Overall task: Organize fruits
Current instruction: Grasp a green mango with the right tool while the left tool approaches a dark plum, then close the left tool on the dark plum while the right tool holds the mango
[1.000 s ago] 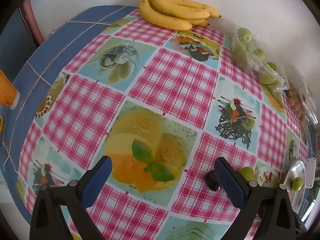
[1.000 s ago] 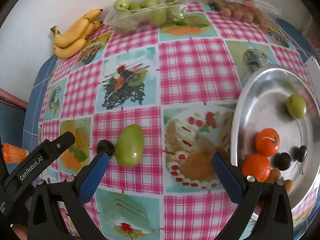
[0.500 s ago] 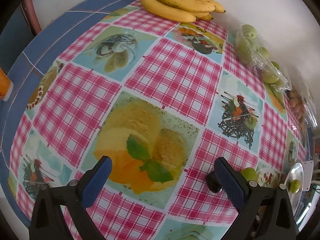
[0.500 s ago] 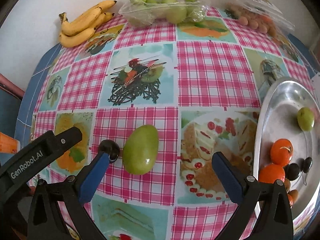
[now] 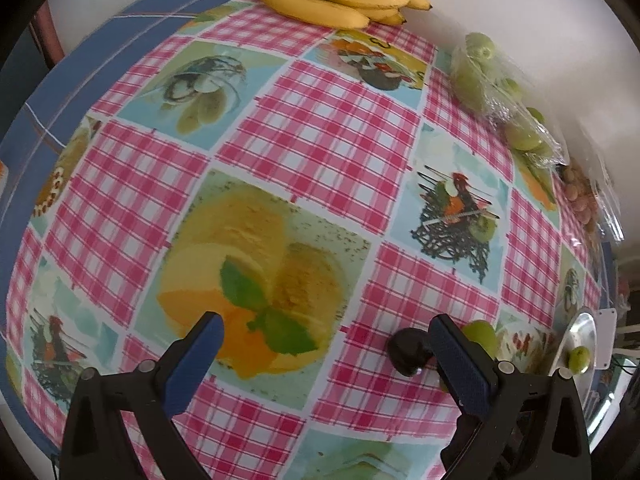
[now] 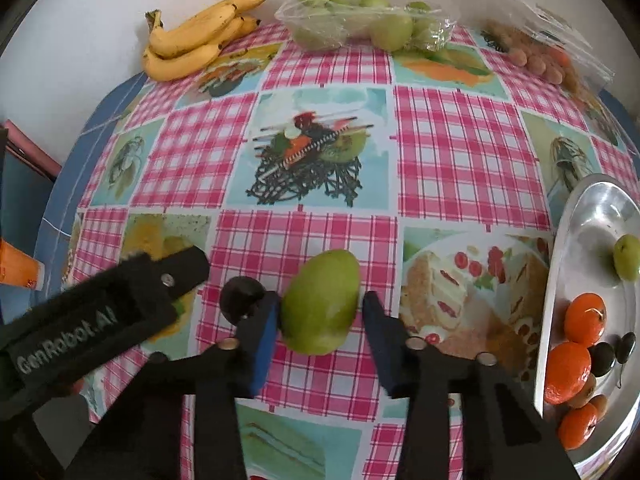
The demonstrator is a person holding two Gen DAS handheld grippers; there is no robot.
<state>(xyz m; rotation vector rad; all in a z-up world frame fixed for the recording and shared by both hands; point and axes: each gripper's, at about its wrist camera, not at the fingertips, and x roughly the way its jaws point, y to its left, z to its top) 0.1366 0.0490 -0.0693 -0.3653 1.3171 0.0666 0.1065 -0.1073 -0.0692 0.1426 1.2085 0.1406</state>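
- A smooth green egg-shaped mango (image 6: 320,302) lies on its side on the checked pink bench cloth, narrow end toward the camera, between the fingers of the right gripper (image 6: 318,320); the left pad touches it, the right pad sits just beside it
- A bunch of ripe yellow bananas (image 6: 196,38) rests at the far edge by the wall
- A clear plastic bag of round green fruits (image 6: 360,26) lies beside them
- A shiny round metal tray (image 6: 560,280) holds orange tangerines (image 6: 584,318), one small green fruit (image 6: 627,258) and dark plums (image 6: 602,354)
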